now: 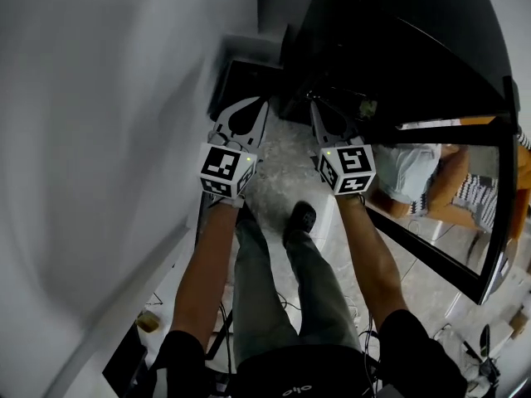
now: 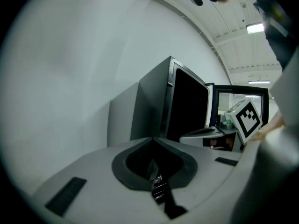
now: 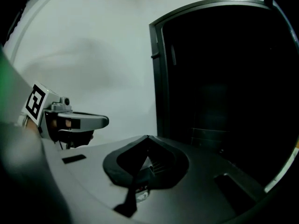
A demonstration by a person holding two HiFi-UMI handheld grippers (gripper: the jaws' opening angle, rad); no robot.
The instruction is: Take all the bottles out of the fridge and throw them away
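I stand in front of a black fridge (image 1: pixel 398 48), seen from above in the head view. No bottle is plainly visible; the interior is dark in the right gripper view. A small pale greenish thing (image 1: pixel 367 106) shows at the fridge's front, too small to identify. My left gripper (image 1: pixel 262 101) points at the fridge's left corner with its jaws together and nothing between them. My right gripper (image 1: pixel 314 106) is level with it, close to the dark front, also shut and empty. The left gripper view shows the fridge (image 2: pixel 187 106) ahead and the right gripper (image 2: pixel 205 133) beside it.
A pale wall (image 1: pixel 108 139) runs along the left. A black-framed glass panel (image 1: pixel 485 247), seemingly the fridge door, stands out to the right, with a seated person showing in it. My legs and a dark shoe (image 1: pixel 300 218) are on the marbled floor below the grippers. Cables lie at the bottom left.
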